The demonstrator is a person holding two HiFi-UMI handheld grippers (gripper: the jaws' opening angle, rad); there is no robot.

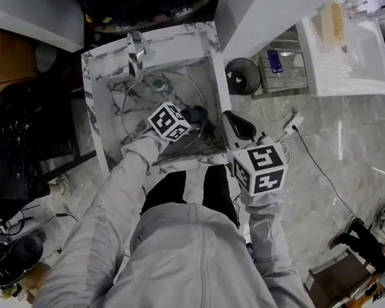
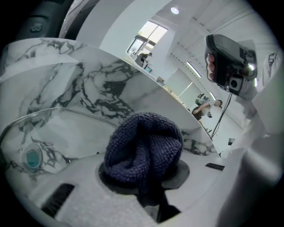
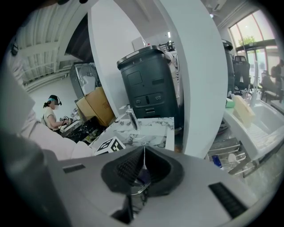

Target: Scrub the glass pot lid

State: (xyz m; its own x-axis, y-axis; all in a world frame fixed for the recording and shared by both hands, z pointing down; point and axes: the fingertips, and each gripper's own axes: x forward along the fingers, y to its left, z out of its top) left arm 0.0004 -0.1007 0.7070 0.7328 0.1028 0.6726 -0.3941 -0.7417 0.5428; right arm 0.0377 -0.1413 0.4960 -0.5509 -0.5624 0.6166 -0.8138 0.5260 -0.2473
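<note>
Head view: glass pot lid rim in right gripper, cloth in left gripper.

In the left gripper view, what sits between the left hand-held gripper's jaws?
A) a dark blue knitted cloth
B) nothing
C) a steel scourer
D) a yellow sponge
A: the left hand-held gripper is shut on a bunched dark blue knitted cloth, which fills the space between its jaws.
</note>
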